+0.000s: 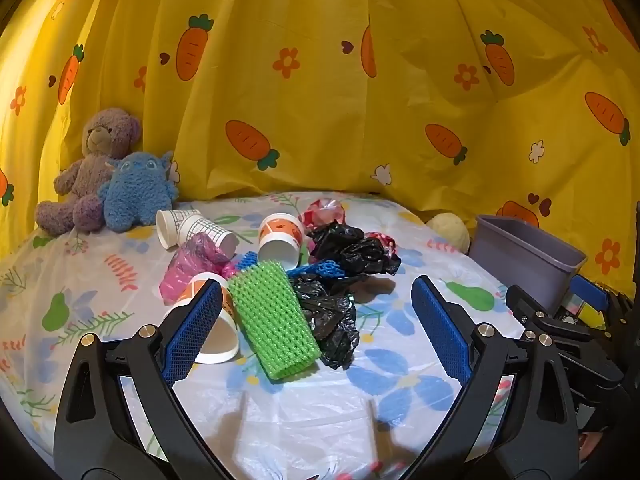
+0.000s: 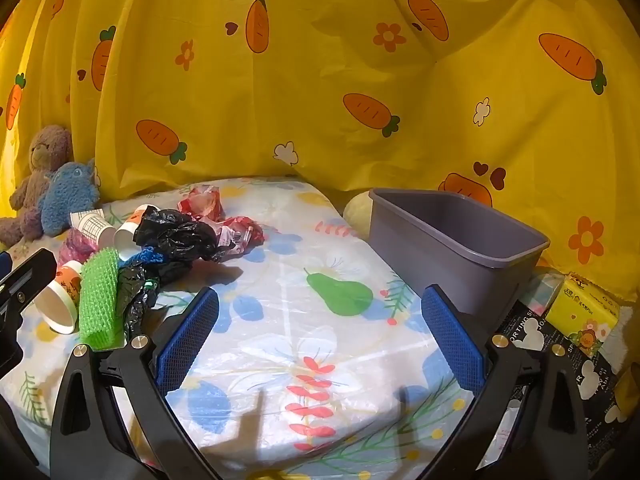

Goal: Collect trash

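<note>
A pile of trash lies on the floral tablecloth (image 1: 304, 412): a green foam net (image 1: 274, 318), black plastic bags (image 1: 352, 250), a pink bag (image 1: 192, 260), blue netting (image 1: 320, 269), red-white wrappers (image 1: 322, 210) and several paper cups (image 1: 280, 240). My left gripper (image 1: 318, 320) is open and empty, hovering just in front of the green net. My right gripper (image 2: 320, 332) is open and empty over bare cloth, to the right of the pile (image 2: 172, 236). A grey bin (image 2: 452, 236) stands at the table's right, also in the left wrist view (image 1: 524, 256).
Two plush toys, a brown bear (image 1: 90, 168) and a blue one (image 1: 138, 190), sit at the back left. A yellow carrot-print curtain (image 1: 320, 80) hangs behind. A yellow tissue pack (image 2: 584, 316) and a black printed sheet (image 2: 560, 356) lie right of the bin.
</note>
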`<state>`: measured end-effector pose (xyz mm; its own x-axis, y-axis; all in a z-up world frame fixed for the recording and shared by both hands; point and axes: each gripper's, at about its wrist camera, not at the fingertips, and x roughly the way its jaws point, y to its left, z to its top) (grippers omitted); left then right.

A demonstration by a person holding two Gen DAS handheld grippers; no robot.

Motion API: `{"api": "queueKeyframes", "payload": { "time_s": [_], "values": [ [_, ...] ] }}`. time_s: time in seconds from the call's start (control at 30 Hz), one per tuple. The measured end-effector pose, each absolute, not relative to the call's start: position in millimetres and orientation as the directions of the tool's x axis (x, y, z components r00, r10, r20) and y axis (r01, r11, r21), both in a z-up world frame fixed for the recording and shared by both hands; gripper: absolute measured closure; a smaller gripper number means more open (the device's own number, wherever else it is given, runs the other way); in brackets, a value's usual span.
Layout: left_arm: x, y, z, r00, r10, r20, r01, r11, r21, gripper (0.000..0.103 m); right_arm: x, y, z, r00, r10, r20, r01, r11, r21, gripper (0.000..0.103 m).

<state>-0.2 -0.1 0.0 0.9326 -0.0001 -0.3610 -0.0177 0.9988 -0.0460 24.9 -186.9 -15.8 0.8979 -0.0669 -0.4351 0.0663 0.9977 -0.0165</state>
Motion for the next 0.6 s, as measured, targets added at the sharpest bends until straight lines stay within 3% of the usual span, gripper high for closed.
{"api": "queueKeyframes", "payload": {
  "time_s": [0.6],
  "values": [
    [3.9, -0.9, 1.0, 0.933, 0.002, -0.361, -0.020, 0.999, -0.046, 0.009, 26.0, -190.1, -17.6, 0.900, -0.057, -0.432, 0.060, 0.998, -0.006, 0.005]
  ]
}}
